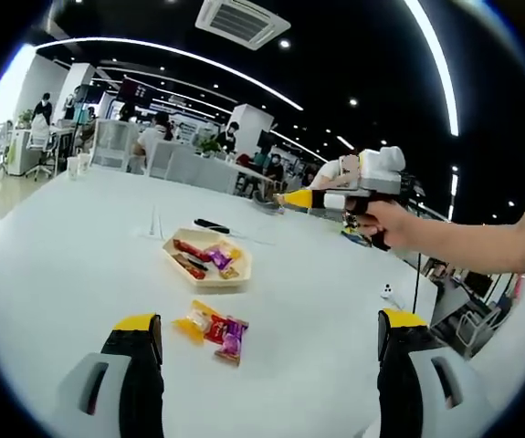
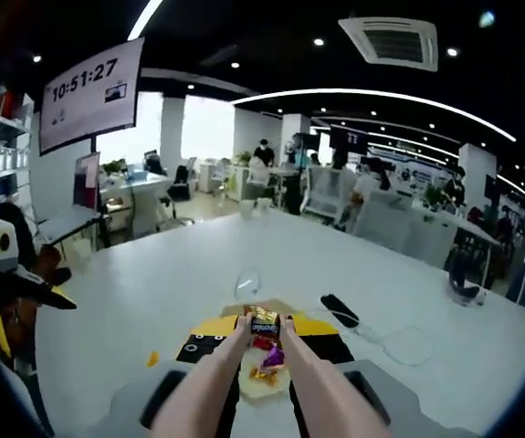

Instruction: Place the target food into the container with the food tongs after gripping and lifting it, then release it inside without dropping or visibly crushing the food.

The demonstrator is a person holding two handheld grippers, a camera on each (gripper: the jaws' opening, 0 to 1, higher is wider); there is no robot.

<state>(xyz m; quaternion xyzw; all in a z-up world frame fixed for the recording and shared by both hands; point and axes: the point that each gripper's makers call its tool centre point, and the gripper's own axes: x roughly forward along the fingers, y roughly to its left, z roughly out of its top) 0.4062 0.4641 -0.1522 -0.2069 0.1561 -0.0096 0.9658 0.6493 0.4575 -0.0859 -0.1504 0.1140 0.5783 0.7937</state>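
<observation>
The right gripper (image 2: 262,321) squeezes food tongs (image 2: 244,370) that pinch a wrapped candy (image 2: 264,321) above the tray (image 2: 209,258). The left gripper's (image 1: 268,333) fingers (image 1: 138,330) are wide apart. More candies (image 1: 215,330) lie near the tray on the roomy white tabletop (image 1: 79,237).

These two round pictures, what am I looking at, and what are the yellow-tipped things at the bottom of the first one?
A person holds a hand-held gripper in each hand, and each carries a fisheye camera. The left gripper view looks along the left gripper, whose yellow-tipped fingers stand wide apart and empty. Beyond them on the white table lie loose snacks and a tray holding more. At the right a hand holds the right gripper. In the right gripper view, that gripper works beige tongs, which pinch a wrapped candy above the tray.
</observation>
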